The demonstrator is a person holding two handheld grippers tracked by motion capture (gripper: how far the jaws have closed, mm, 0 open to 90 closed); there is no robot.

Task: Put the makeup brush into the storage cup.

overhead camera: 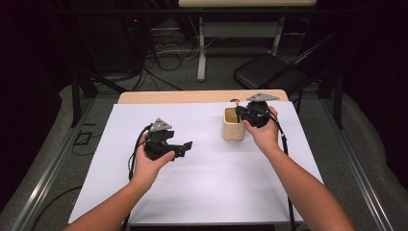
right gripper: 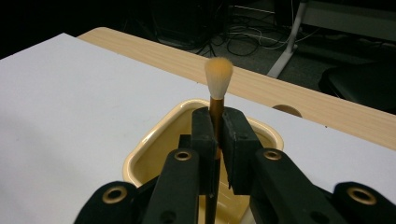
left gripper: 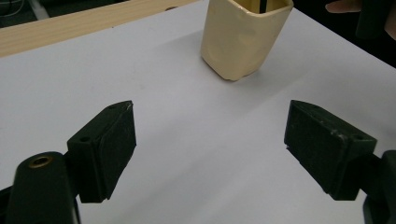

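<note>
Currently, the left gripper (overhead camera: 185, 147) is held idle over the white sheet (overhead camera: 202, 183), jaws spread wide with nothing between them. At its two o'clock, the cream cup (overhead camera: 234, 126) is seen near the sheet's far edge. Above it, the right gripper (right gripper: 217, 135) is clamped on the brush (right gripper: 217, 79), bristles up, handle lowered into the cup. Only the release appears left.

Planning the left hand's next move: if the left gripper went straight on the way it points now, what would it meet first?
Probably the cream cup: it stands ahead of the open left gripper, over bare white sheet. Depth is unclear.
</note>
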